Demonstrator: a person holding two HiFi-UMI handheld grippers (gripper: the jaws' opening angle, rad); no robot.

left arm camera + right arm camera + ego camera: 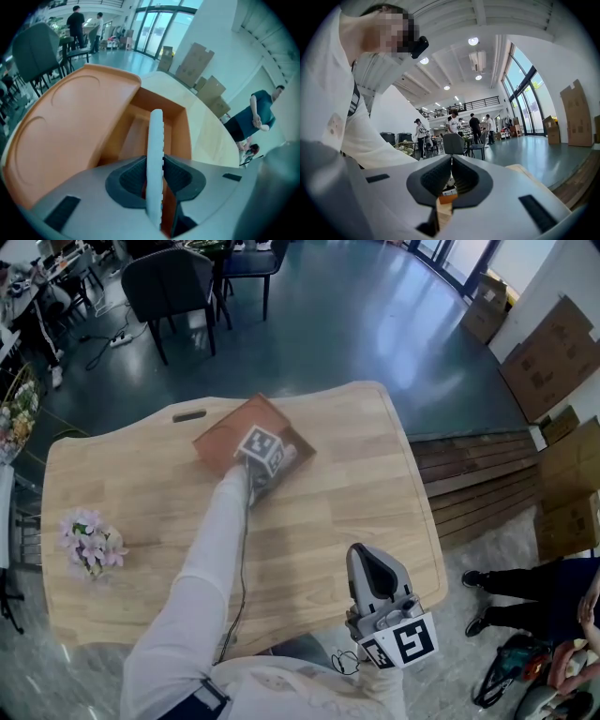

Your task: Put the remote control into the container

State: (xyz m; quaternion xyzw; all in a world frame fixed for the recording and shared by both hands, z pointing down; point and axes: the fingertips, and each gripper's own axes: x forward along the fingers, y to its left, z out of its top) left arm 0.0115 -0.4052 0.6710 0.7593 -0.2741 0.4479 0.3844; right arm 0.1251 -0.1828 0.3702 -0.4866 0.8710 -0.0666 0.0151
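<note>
A white remote control [155, 154] stands on edge between the pads of my left gripper [154, 177], its far end pointing down into the orange-brown container [180, 126]. Both pads touch its sides. The container's flat lid [70, 122] lies open to the left. In the head view the left gripper [265, 457] is right over the brown container [225, 432] at the far middle of the table. My right gripper [375, 568] hovers near the table's front right edge, jaws shut with nothing between them; in its own view the right gripper [451, 174] points out across the room.
The wooden table [356, 474] has a bunch of pale flowers [89, 542] at its left and a slot [188, 415] near the far edge. Chairs [169, 282] stand beyond it. Wooden planks [478, 479], cardboard boxes [548, 357] and a person [544, 582] are on the right.
</note>
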